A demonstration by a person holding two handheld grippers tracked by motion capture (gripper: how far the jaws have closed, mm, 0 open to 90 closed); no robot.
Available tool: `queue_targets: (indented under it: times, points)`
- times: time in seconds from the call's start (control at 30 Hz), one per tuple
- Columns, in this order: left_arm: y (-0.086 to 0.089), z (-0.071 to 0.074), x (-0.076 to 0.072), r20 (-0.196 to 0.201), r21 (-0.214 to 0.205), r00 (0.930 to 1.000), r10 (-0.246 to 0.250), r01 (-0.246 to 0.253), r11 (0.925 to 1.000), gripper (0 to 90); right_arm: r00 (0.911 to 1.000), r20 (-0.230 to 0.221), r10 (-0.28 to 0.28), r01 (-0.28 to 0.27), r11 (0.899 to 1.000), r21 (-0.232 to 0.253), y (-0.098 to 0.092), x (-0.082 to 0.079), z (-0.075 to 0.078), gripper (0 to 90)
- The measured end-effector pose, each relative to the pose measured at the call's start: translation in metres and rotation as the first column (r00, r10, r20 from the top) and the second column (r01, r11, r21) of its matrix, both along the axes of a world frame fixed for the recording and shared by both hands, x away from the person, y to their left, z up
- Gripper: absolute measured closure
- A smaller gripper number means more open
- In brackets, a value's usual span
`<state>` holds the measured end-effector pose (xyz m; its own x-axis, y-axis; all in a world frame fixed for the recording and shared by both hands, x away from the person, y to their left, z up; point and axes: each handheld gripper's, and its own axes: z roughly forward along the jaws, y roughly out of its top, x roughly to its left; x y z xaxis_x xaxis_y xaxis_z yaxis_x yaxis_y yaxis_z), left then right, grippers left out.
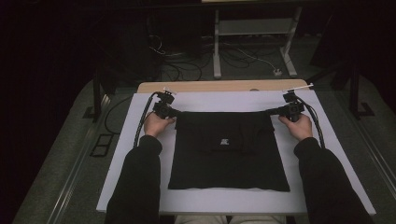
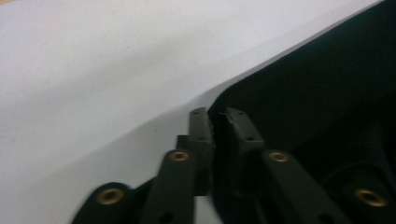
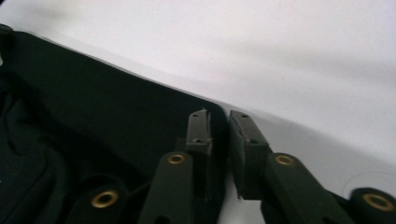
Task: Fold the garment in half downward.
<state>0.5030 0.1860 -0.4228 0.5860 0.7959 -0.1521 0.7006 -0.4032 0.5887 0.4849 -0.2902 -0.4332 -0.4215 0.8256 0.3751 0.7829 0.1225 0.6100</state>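
A black garment (image 1: 229,154) lies folded flat on a white board (image 1: 135,154), with a small pale label near its middle. My left gripper (image 1: 171,112) is at the garment's far left corner, and my right gripper (image 1: 278,112) is at its far right corner. A hand holds each one. In the left gripper view the jaws (image 2: 217,114) stand slightly apart, with the cloth's corner (image 2: 327,84) in the narrow gap. In the right gripper view the jaws (image 3: 218,116) show a wider gap around the cloth's corner (image 3: 93,107), and the pads do not press on it.
A strip of wooden tabletop (image 1: 224,86) shows behind the board. Past it on the floor are cables and the white legs of a frame (image 1: 217,46). White board margin runs around the garment on all sides. Each gripper's cable trails back along the forearm.
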Motion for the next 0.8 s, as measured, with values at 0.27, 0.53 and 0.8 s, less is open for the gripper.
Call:
queue_targets:
  times: [0.27, 0.53, 0.8]
  points:
    - [0.003, 0.010, -0.004, -0.003, -0.082, 0.9999, -0.011, 0.011, 0.9965, 40.6, 0.9996, 0.026, 0.012, -0.012, 1.000, -0.007, 0.001, -0.006, 0.010, 54.1]
    - [0.001, 0.020, -0.008, 0.001, -0.157, 0.9994, -0.036, 0.036, 0.9870, 30.0, 0.9975, 0.066, 0.024, -0.023, 1.000, -0.017, 0.007, -0.012, 0.022, 33.9]
    - [-0.006, 0.029, -0.014, 0.008, -0.180, 0.9940, -0.109, 0.109, 0.9776, 11.4, 0.9940, 0.099, 0.046, -0.045, 0.999, -0.020, 0.006, -0.020, 0.037, 11.7]
